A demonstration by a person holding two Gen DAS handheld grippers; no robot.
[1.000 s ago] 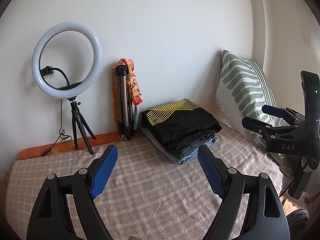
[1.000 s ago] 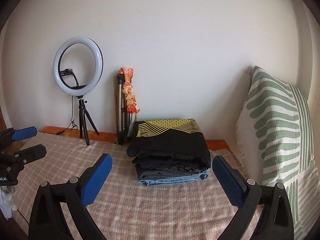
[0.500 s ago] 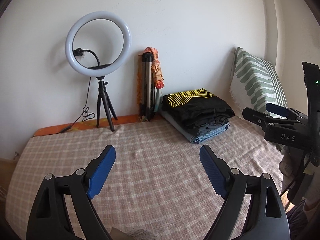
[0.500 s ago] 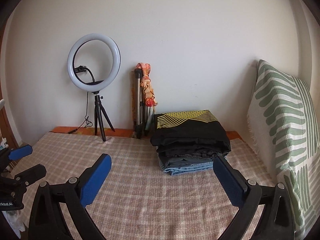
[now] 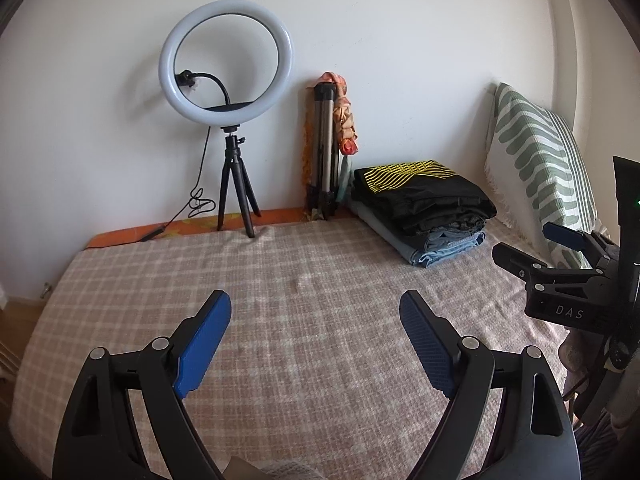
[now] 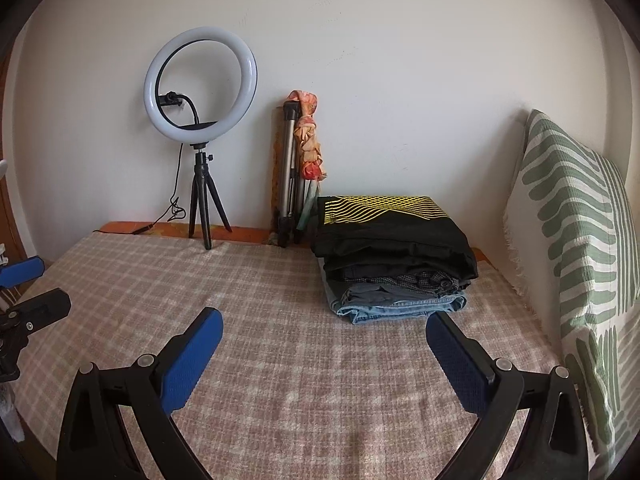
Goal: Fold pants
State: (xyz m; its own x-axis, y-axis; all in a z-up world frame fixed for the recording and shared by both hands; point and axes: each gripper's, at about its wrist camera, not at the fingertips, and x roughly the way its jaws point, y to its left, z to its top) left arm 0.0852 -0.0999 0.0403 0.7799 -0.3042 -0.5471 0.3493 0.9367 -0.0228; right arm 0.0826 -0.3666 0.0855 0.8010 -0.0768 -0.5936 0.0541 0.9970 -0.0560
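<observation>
Two grippers, the left gripper and the right gripper, are hovering spread wide and gripping nothing over the checked bed. Folding is not under way: the pants are presumably lying in the folded clothes stack near the bed's far right corner, so the next move is probably pulling a pair out. Only the left view is showing the right gripper from outside.

Bed cover: pink-beige check
Pillow: white, green stripes
Top garment: black, yellow wavy lines
Bottom of stack: faded blue denim
Ring light: white
Claw pads: blue
</observation>
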